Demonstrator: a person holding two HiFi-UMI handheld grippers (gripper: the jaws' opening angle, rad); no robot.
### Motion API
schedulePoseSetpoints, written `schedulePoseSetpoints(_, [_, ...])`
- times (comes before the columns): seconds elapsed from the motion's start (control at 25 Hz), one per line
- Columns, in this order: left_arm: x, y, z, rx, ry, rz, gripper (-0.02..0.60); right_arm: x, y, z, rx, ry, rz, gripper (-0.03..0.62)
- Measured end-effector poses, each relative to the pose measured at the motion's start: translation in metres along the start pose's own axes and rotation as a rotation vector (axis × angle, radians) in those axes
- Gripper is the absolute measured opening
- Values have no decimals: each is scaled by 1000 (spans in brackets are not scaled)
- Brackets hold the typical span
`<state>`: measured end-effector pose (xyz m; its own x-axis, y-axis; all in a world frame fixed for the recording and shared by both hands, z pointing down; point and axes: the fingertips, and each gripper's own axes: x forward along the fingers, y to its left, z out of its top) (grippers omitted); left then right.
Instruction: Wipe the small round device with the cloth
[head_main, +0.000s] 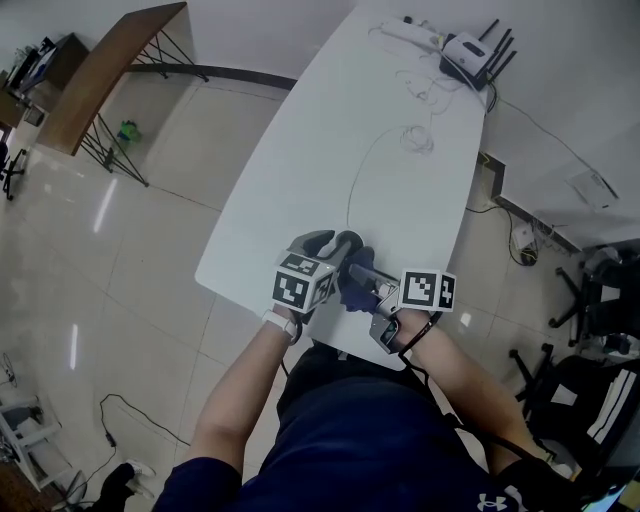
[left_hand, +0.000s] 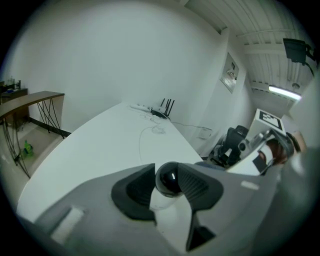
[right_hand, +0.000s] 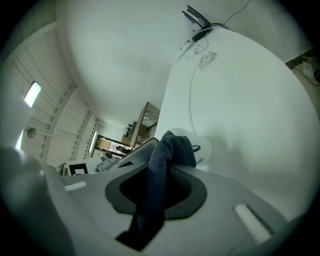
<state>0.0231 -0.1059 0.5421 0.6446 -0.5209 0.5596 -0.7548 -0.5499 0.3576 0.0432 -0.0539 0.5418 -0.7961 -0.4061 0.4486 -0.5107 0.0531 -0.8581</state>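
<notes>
The small round device (left_hand: 169, 179), a white body with a glossy black dome, sits between the jaws of my left gripper (left_hand: 167, 172), whose pads press on both of its sides. In the head view the device (head_main: 349, 241) and left gripper (head_main: 335, 247) are over the near end of the white table (head_main: 330, 130). My right gripper (right_hand: 167, 161) is shut on a dark blue cloth (right_hand: 159, 187), which bunches at the jaw tips against the device's white side (right_hand: 204, 148). From above, the cloth (head_main: 356, 281) lies between the two grippers, with the right gripper (head_main: 368, 290) just right of the device.
A thin cable (head_main: 372, 150) runs from the device up the table to a router with antennas (head_main: 470, 50) and a power strip at the far end. A wooden desk (head_main: 100, 70) stands far left, and office chairs (head_main: 600, 300) on the right.
</notes>
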Motion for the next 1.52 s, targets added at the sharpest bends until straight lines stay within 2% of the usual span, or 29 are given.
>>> schedulePoseSetpoints(0.16, [-3,1,3,-11,-11,12,141,0,16,13,-62,-2,10,72])
schedulePoseSetpoints(0.32, [-24,9,16,-64,-82,32,140,-6,31,25,-84,-16,41,72])
schedulePoseSetpoints(0.44, [-41,18,12,-97,-106,58,140,-22,35,39,-100,-54,56,72])
schedulePoseSetpoints(0.56, [-57,29,-8,-139,-104,93,133,-44,14,63,-150,-129,1,72])
schedulePoseSetpoints(0.64, [-64,35,-23,-171,-92,112,130,-49,-11,78,-256,-122,-80,72])
schedulePoseSetpoints(0.68, [-67,36,-30,-183,-84,118,130,-47,-25,81,-338,-77,-126,72])
schedulePoseSetpoints(0.84, [-76,32,-52,-206,-60,126,130,-19,-72,73,-714,231,-288,72])
schedulePoseSetpoints(0.92, [-79,27,-56,-209,-54,126,130,-4,-85,68,-822,336,-310,72])
schedulePoseSetpoints(1.0, [-81,23,-59,-209,-49,123,130,7,-91,58,-851,405,-302,72])
schedulePoseSetpoints(1.08, [-83,19,-64,-203,-41,117,130,13,-94,42,-826,451,-296,72])
schedulePoseSetpoints(1.2, [-80,13,-77,-179,-2,97,130,12,-101,11,-675,459,-316,72])
schedulePoseSetpoints(1.28, [-76,6,-86,-167,29,79,130,10,-101,-5,-522,404,-313,72])
schedulePoseSetpoints(1.4, [-72,-6,-97,-171,50,52,130,11,-92,-24,-295,295,-263,72])
schedulePoseSetpoints(1.52, [-73,-10,-104,-178,53,53,130,20,-77,-42,-225,260,-205,72])
